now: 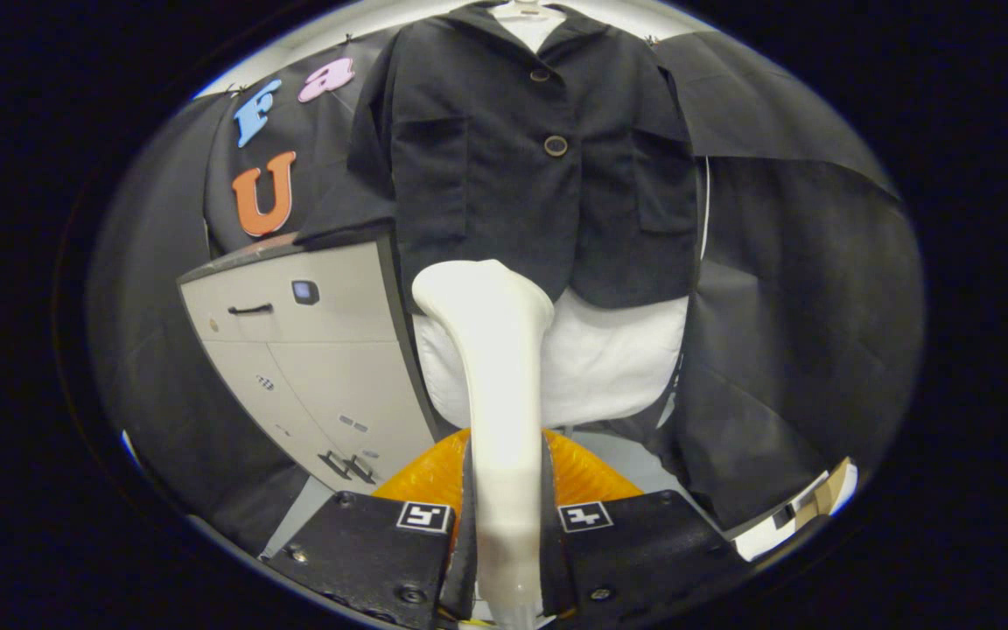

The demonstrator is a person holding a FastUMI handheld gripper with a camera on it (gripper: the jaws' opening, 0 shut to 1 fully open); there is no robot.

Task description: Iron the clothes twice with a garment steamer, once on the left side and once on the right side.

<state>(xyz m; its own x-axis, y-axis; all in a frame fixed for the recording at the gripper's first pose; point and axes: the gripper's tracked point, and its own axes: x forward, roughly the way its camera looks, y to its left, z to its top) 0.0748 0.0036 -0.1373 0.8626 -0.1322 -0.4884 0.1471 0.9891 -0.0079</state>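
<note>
1. White plastic steamer (495, 367) sits clamped in the claw (506, 525): both fingers press on its handle from either side, no gap visible.
2. Handle looks smooth, hard and glossy, so probably slippery. It narrows toward the fingers and flares toward the head, so a hold low on the neck could let it slide or twist. Judgement: keep the squeeze firm and keep the handle square between the fingers.
3. Head of the steamer points up and forward, its top edge in front of the hem of the jacket (539, 157). Cannot tell whether it touches the fabric or hangs just short.
4. Steamer likely modest in weight but top-heavy with the head out front; expect some droop at the tip if the grip loosens.
5. Orange ribbed thing (591, 477) lies just beyond the fingers, under the handle; cannot say what it is.
6. Jacket is dark, soft, limp cloth on a hanger (526, 10), with two buttons down the middle and a patch pocket on each side. It will swing away under pressure, so light contact only.
7. White garment (609, 359) hangs below the jacket hem, behind the steamer.
8. Grey cabinet (311, 367) with drawers stands just left of the clothes, close enough to clip on a left-side pass.
</note>
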